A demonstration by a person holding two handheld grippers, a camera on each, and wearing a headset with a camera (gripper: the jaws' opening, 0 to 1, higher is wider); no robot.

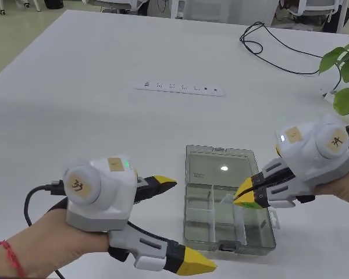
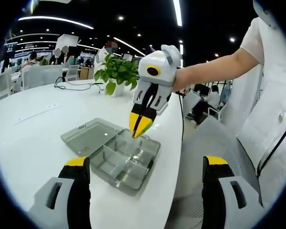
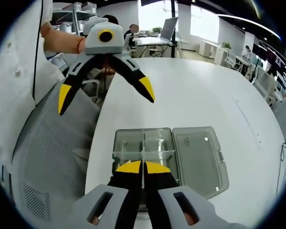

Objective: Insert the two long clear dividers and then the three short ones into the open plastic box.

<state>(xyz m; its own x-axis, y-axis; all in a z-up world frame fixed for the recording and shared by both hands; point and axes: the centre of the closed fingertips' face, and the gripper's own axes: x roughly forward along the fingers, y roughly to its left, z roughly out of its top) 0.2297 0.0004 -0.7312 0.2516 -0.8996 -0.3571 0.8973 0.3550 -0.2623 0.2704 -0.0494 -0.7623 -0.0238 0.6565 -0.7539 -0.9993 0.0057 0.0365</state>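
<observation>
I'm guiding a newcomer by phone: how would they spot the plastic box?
On the big white table, look at the near edge, below the short divider held by the right gripper. The plastic box lies open, smoky-clear with compartments, unlike the flat white power strip beyond.

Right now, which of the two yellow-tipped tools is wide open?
The left tool: its jaws are spread wide apart. The right tool is pinched shut on a clear divider over the box.

Open clear box (image 1: 221, 167), dividers (image 1: 212, 218) inside
</observation>
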